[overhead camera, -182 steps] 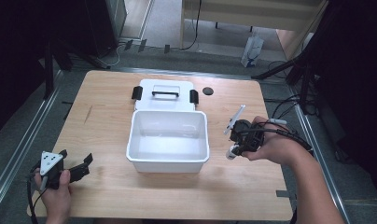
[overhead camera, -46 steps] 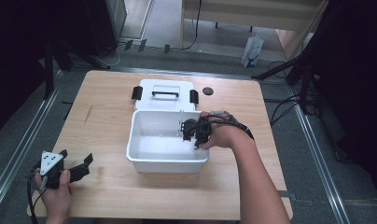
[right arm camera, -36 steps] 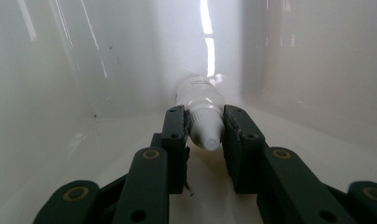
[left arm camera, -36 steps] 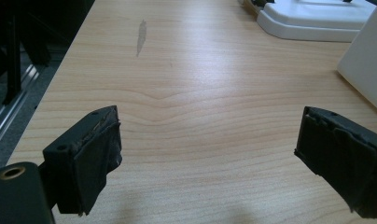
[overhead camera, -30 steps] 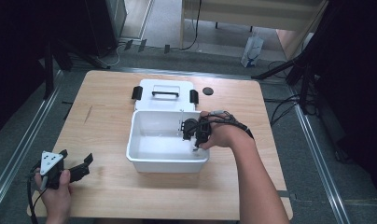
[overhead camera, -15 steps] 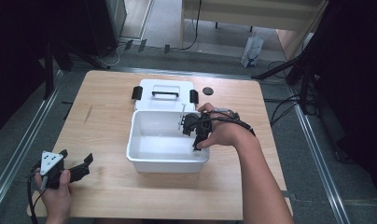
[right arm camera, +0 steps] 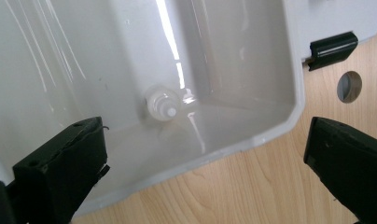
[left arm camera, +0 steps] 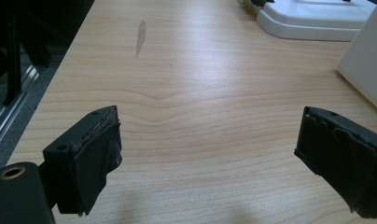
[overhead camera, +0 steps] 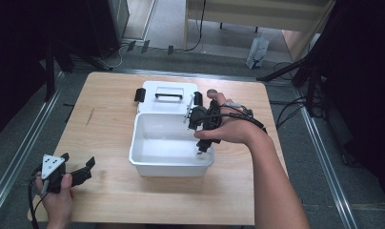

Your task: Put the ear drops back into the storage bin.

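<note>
White tub (overhead camera: pixel 155 164) at bench centre now holds the small bottle (right arm camera: pixel 163 103), dropped from the right claw (overhead camera: pixel 200 143), which hangs released at the tub's 3 o'clock rim, while the left claw (overhead camera: pixel 78 172) rests released at 7 o'clock.

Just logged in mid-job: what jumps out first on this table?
A white plastic box sits open mid-table, its lid lying flat behind it. The right tongs hang open over its right edge, above a small clear bottle lying inside. The left tongs rest open near the table's front-left corner.
</note>
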`<state>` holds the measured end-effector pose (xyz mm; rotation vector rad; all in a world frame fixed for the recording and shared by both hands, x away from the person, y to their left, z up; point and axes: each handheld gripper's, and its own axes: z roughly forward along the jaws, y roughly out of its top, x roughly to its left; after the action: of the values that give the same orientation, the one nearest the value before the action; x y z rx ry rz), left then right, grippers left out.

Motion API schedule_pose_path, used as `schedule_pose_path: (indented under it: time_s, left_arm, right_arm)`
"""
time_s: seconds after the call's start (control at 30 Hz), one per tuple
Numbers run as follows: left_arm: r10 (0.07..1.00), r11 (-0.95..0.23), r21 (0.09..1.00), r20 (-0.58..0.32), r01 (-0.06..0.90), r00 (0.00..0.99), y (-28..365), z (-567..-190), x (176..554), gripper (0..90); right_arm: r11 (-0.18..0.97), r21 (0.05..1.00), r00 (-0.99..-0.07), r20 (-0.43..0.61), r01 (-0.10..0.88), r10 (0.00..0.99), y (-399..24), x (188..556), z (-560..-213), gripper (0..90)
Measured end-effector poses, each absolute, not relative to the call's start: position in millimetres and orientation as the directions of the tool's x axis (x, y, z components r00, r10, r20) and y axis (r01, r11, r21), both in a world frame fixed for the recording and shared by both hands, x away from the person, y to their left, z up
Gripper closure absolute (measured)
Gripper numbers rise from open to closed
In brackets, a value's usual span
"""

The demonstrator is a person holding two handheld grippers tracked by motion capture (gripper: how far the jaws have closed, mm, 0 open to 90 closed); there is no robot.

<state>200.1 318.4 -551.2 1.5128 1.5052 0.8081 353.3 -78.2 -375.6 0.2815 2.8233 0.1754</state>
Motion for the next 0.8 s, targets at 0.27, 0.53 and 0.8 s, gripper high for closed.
schedule_pose_path:
  time_s: [0.27, 0.53, 0.8]
  left_arm:
    - [0.991, 0.062, 0.889, -0.108, 0.454, 0.074, 318.2, -551.2, 200.2, 7.4]
    - [0.992, 0.061, 0.888, -0.106, 0.455, 0.074, 317.7, -551.1, 200.2, 7.4]
    - [0.992, 0.06, 0.889, -0.105, 0.454, 0.074, 317.7, -551.2, 200.3, 7.4]
  right_arm:
    - [0.967, 0.146, -0.927, -0.285, 0.209, 0.243, -96.7, 349.7, -367.7, 0.0]
    - [0.963, 0.141, -0.919, -0.296, 0.229, 0.262, -119.5, 346.2, -360.6, 0.0]
    - [0.956, 0.129, -0.905, -0.309, 0.264, 0.291, -139.3, 342.1, -360.3, 0.0]
